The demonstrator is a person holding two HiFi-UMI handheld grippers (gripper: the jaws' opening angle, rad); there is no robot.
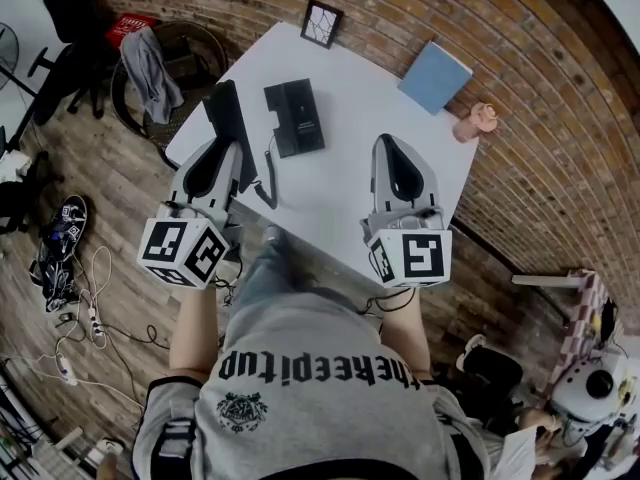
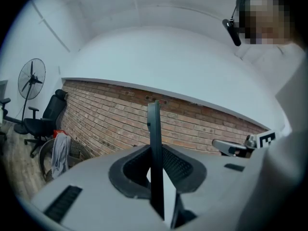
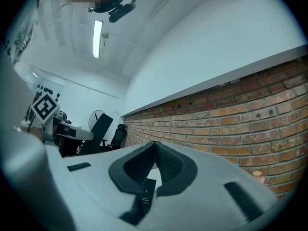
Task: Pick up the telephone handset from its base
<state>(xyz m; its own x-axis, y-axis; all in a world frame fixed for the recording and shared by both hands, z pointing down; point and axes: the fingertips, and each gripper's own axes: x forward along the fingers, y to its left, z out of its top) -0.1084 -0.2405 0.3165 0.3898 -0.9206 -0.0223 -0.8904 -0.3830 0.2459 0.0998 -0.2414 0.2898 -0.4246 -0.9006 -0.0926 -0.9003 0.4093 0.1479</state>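
Observation:
My left gripper [image 1: 232, 150] is shut on the black telephone handset [image 1: 229, 118], which is lifted off and held to the left of its black base [image 1: 294, 118] on the white table [image 1: 350, 178]. A coiled cord [image 1: 268, 186] hangs from the handset. In the left gripper view the handset [image 2: 154, 129] stands on edge between the jaws of the left gripper [image 2: 155, 150]. My right gripper [image 1: 388, 143] hovers over the table's right side, shut and holding nothing. In the right gripper view the right gripper [image 3: 154, 146] has its jaws together, with the base [image 3: 147, 196] below them.
A blue book [image 1: 435, 76], a small picture frame [image 1: 321, 22] and a pinkish object [image 1: 476, 120] lie at the table's far side by the brick wall [image 1: 520, 58]. Office chairs [image 1: 150, 63], cables and shoes [image 1: 62, 243] are on the floor to the left.

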